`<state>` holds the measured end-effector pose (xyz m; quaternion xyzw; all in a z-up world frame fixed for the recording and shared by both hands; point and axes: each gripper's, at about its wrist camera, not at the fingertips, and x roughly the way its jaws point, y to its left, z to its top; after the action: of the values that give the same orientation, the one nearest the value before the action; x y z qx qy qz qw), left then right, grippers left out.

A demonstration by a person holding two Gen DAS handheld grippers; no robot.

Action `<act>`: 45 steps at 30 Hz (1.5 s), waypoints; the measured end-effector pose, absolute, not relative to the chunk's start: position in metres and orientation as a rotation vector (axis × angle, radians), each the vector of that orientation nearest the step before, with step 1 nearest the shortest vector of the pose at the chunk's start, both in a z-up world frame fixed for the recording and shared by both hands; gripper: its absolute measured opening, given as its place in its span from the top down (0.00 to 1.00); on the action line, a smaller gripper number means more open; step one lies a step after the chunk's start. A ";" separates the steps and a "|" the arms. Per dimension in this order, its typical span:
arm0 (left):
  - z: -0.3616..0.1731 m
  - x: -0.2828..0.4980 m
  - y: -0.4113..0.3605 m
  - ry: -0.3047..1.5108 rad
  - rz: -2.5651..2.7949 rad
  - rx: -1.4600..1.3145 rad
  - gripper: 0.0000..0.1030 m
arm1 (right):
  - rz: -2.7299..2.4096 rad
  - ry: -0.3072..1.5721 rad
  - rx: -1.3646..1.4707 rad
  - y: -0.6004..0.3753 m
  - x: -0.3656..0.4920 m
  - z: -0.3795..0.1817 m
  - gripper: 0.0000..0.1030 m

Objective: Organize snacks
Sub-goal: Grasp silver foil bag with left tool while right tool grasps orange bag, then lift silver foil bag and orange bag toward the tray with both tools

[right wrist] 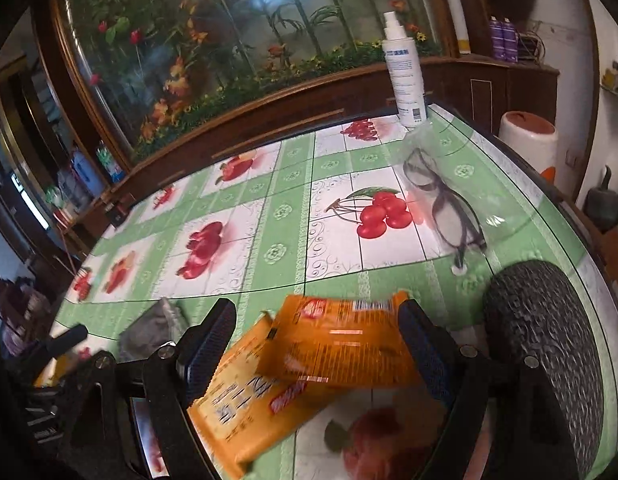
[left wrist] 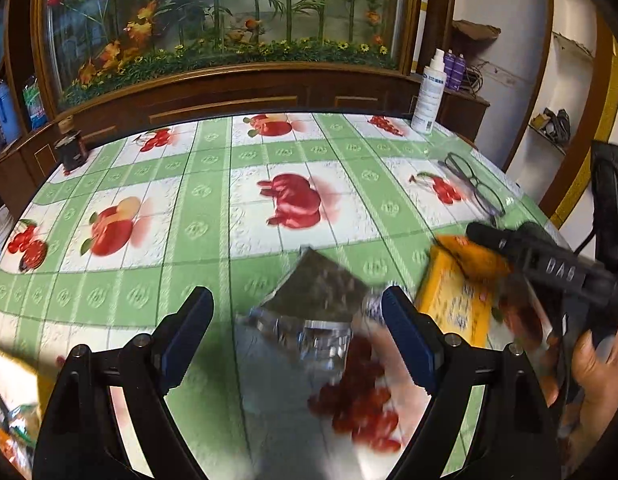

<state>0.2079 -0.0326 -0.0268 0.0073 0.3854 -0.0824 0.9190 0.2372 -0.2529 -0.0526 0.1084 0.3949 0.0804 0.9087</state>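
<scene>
A dark silver snack packet (left wrist: 321,296) lies on the fruit-print tablecloth (left wrist: 213,200), blurred. My left gripper (left wrist: 299,344) hangs open over it, with a gap on each side of the packet. To its right lie two orange packets (left wrist: 457,292). In the right wrist view the upper orange packet (right wrist: 341,340) overlaps a longer yellow-orange one (right wrist: 249,404). My right gripper (right wrist: 319,348) is open above them, its fingers to either side of the upper packet. A hand (left wrist: 597,360) holds the right gripper's black body. The grey packet (right wrist: 157,328) shows at the left.
A pair of dark-framed glasses (right wrist: 449,204) and a white spray bottle (right wrist: 405,76) sit toward the far right of the table. A black textured round object (right wrist: 549,344) is at the right edge. More snack packets (left wrist: 13,420) lie at the near left. A small dark jar (left wrist: 71,152) stands far left.
</scene>
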 end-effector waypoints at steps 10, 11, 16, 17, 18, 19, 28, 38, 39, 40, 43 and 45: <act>-0.061 0.259 -0.052 0.909 -0.164 0.119 0.16 | 0.180 0.938 0.073 -0.228 0.262 -0.075 0.15; -0.065 0.254 -0.053 0.924 -0.181 0.138 0.16 | 0.187 0.946 0.074 -0.227 0.258 -0.075 0.15; -0.067 0.209 -0.053 0.935 -0.206 0.230 0.15 | 0.255 0.983 0.038 -0.215 0.229 -0.076 0.10; -0.067 0.197 -0.050 0.937 -0.211 0.233 0.15 | 0.274 0.988 0.027 -0.212 0.217 -0.076 0.10; -0.067 0.183 -0.048 0.938 -0.224 0.235 0.15 | 0.285 0.990 0.016 -0.209 0.208 -0.075 0.09; -0.067 0.171 -0.045 0.940 -0.232 0.235 0.15 | 0.297 0.992 0.004 -0.207 0.194 -0.076 0.09; -0.067 0.063 -0.004 0.980 -0.240 0.155 0.16 | 0.381 0.989 -0.039 -0.201 0.086 -0.070 0.08; -0.050 0.018 0.051 0.916 -0.180 0.014 0.15 | 0.280 0.929 0.183 -0.265 0.054 -0.055 0.08; -0.051 0.017 0.050 0.918 -0.190 0.018 0.15 | 0.287 0.931 0.186 -0.265 0.054 -0.056 0.08; -0.051 0.017 0.048 0.914 -0.200 0.025 0.15 | 0.291 0.935 0.187 -0.264 0.055 -0.058 0.08; -0.048 0.017 0.039 0.887 -0.277 0.047 0.16 | 0.297 0.951 0.182 -0.258 0.060 -0.062 0.08; -0.049 0.020 0.032 0.901 -0.317 0.079 0.16 | 0.307 0.954 0.180 -0.254 0.062 -0.063 0.08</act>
<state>0.0202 0.0322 -0.0487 0.0381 0.4333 -0.1525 0.8875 0.0618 -0.2536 -0.0630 0.0863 0.4567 0.1469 0.8731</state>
